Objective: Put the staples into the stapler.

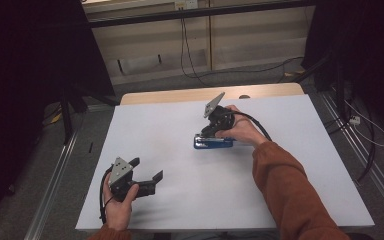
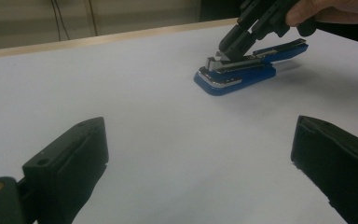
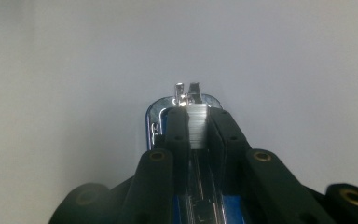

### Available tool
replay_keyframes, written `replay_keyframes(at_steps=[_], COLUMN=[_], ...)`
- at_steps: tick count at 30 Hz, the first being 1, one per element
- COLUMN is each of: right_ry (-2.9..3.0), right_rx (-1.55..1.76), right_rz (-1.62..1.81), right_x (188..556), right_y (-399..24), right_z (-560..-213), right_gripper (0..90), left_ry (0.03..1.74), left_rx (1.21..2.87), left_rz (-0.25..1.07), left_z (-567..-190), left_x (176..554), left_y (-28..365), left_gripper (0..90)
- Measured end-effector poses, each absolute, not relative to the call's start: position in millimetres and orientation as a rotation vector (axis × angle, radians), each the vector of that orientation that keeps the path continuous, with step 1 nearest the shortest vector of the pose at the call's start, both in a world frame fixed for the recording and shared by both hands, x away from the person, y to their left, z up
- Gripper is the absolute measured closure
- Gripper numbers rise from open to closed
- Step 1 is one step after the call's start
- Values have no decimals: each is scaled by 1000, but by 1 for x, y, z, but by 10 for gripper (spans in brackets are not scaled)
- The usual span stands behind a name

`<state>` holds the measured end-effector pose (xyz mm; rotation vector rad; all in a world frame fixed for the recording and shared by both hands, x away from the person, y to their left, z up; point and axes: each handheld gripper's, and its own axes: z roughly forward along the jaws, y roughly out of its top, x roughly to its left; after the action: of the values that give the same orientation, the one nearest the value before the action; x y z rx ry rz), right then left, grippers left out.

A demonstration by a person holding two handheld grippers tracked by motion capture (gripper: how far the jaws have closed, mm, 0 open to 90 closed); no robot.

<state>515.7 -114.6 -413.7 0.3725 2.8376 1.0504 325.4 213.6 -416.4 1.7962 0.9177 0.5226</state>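
Item 1, R gripper (image 3: 196, 126): jaws drawn in narrow on a silver strip of staples (image 3: 196, 128), strip pinched between the pads, sitting in the open channel of the blue stapler (image 1: 212, 142). Item 2, stapler: flat on the white table (image 1: 180, 125), right of centre, toward the far half; chrome nose points away from the R camera. Item 3, L gripper (image 1: 147, 175): jaws spread wide, nothing between them, parked near the front-left edge, well apart from the stapler. Step in hand (judged): loading or seating the staple strip in the magazine. Next move calls for: strip kept square to the channel, pressed or slid home, then release; L gripper prob. needed to steady the base. View notes: R gripper view gives the pinch and strip alignment close up; L gripper view gives the side profile, stapler (image 2: 242, 70) with its top arm apparently raised at the rear, though dim; high view gives the spacing of both hands.
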Motion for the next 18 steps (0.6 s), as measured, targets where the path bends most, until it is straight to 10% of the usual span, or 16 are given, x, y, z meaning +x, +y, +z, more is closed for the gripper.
replay_keyframes(at_steps=[18], right_ry=[2854], right_rx=[327], right_rz=[1020], right_x=[515], right_y=[-110], right_z=[-415], right_gripper=[793], left_ry=[914], left_rx=[1795], left_rz=[519], left_z=[-417], left_x=[326], left_y=[214], left_gripper=[41])
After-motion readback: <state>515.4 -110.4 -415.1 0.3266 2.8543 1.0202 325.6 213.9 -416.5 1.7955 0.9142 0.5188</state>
